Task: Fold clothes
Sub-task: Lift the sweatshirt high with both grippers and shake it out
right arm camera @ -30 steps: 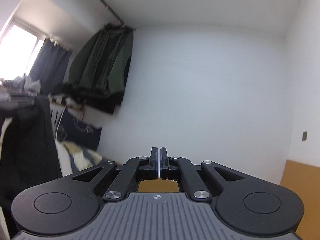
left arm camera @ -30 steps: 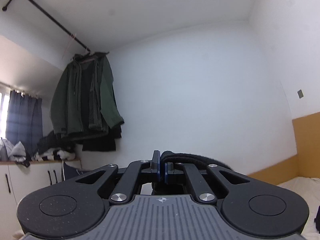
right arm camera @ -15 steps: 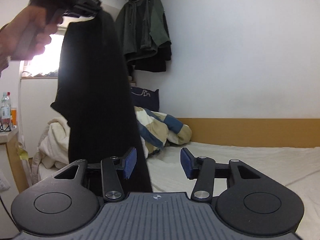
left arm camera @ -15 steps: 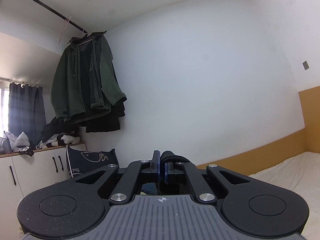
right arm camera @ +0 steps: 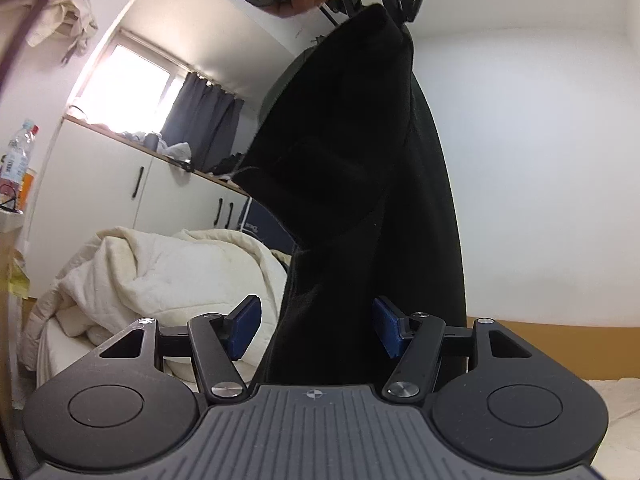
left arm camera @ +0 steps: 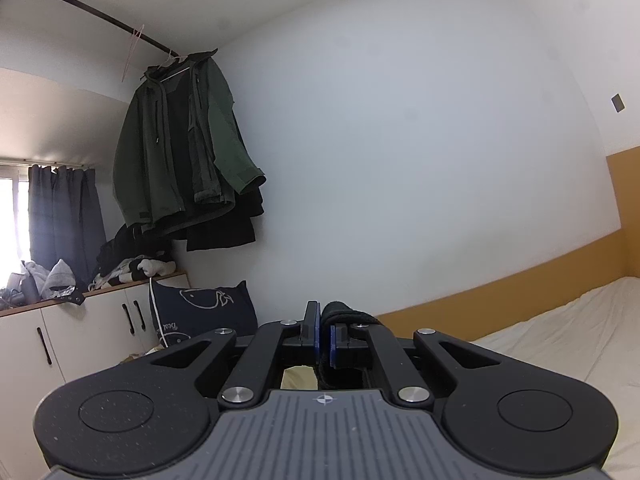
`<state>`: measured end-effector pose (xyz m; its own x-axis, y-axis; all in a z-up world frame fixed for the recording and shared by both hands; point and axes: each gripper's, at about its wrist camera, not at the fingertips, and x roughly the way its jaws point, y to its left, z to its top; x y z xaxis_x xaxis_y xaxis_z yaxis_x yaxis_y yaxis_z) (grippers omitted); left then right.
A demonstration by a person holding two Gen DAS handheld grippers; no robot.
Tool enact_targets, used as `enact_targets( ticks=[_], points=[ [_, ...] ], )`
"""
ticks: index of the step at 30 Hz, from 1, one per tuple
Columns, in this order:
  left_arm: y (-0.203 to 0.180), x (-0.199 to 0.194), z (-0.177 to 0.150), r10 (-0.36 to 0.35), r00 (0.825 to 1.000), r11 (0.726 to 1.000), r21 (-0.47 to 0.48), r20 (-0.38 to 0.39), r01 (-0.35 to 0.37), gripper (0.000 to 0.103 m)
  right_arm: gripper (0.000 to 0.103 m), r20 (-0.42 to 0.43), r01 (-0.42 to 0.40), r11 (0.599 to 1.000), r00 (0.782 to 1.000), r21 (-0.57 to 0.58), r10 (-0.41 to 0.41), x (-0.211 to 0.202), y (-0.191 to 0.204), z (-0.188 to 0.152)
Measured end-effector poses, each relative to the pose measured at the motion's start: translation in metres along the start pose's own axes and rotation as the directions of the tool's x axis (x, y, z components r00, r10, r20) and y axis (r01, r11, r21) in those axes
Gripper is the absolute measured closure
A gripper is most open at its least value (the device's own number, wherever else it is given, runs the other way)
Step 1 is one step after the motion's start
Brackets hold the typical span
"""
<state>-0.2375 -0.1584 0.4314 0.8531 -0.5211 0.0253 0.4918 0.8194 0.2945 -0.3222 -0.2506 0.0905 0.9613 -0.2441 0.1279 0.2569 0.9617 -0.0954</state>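
The left tool [left arm camera: 324, 330] is clenched on a fold of the black soft fabric garment [right arm camera: 360, 184]; the garment hangs above the white bed [left arm camera: 560, 332]; the right tool [right arm camera: 316, 330], jaws opening, flanks its lower part without pressing.

Left claw [left arm camera: 324, 330] clamped – black garment [left arm camera: 340, 310] pinched.

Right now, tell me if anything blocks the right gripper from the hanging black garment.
Nothing visible does. The black garment hangs from the left gripper, which is shut on its top edge, and its lower part already drops between the right gripper's blue pads. Those jaws are opening, and neither pad presses the cloth yet.
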Motion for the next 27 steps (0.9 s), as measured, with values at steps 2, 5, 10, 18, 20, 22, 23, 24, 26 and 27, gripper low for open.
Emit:
enact_targets(
  ticks=[2, 5, 10, 18, 20, 22, 23, 24, 26, 27],
  points=[
    [0.004, -0.002, -0.003, -0.008, 1.0, 1.0, 0.008, -0.003, 0.008, 0.098, 0.055, -0.038, 0.032, 0.999, 0.999, 0.013, -0.032, -0.004, -0.008, -0.002],
    [0.009, -0.004, -0.006, -0.018, 1.0, 1.0, 0.0, -0.01, 0.018, 0.098, 0.079, -0.067, 0.049, 0.998, 0.997, 0.031, -0.046, -0.013, -0.022, -0.008],
    [0.02, -0.009, -0.009, -0.017, 1.0, 1.0, -0.014, 0.001, 0.017, 0.098, 0.096, -0.021, 0.101, 0.993, 0.995, 0.056, -0.1, -0.036, -0.055, -0.003],
    [0.029, -0.027, -0.006, -0.076, 0.995, 0.995, -0.058, 0.065, 0.08, 0.098, 0.097, 0.081, 0.333, 0.927, 0.933, 0.173, -0.351, -0.104, -0.204, 0.072],
    [0.03, -0.047, 0.005, -0.105, 0.988, 0.992, -0.06, 0.115, 0.112, 0.098, 0.097, 0.14, 0.364, 0.917, 0.911, 0.165, -0.388, -0.128, -0.235, 0.107],
    [0.038, -0.068, 0.023, -0.137, 0.977, 0.983, -0.095, 0.166, 0.154, 0.096, 0.097, 0.188, 0.381, 0.909, 0.893, 0.17, -0.409, -0.149, -0.257, 0.147],
    [0.042, -0.079, 0.033, -0.147, 0.97, 0.978, -0.116, 0.192, 0.171, 0.096, 0.097, 0.212, 0.388, 0.906, 0.884, 0.166, -0.418, -0.158, -0.265, 0.167],
    [0.047, -0.088, 0.043, -0.156, 0.964, 0.973, -0.134, 0.214, 0.187, 0.096, 0.097, 0.24, 0.4, 0.904, 0.873, 0.15, -0.425, -0.167, -0.269, 0.186],
    [0.056, -0.101, 0.065, -0.169, 0.956, 0.962, -0.171, 0.24, 0.212, 0.096, 0.097, 0.288, 0.416, 0.902, 0.855, 0.114, -0.43, -0.182, -0.272, 0.22],
    [0.06, -0.107, 0.075, -0.173, 0.952, 0.956, -0.188, 0.253, 0.224, 0.096, 0.097, 0.309, 0.419, 0.902, 0.849, 0.099, -0.429, -0.189, -0.273, 0.237]
  ],
)
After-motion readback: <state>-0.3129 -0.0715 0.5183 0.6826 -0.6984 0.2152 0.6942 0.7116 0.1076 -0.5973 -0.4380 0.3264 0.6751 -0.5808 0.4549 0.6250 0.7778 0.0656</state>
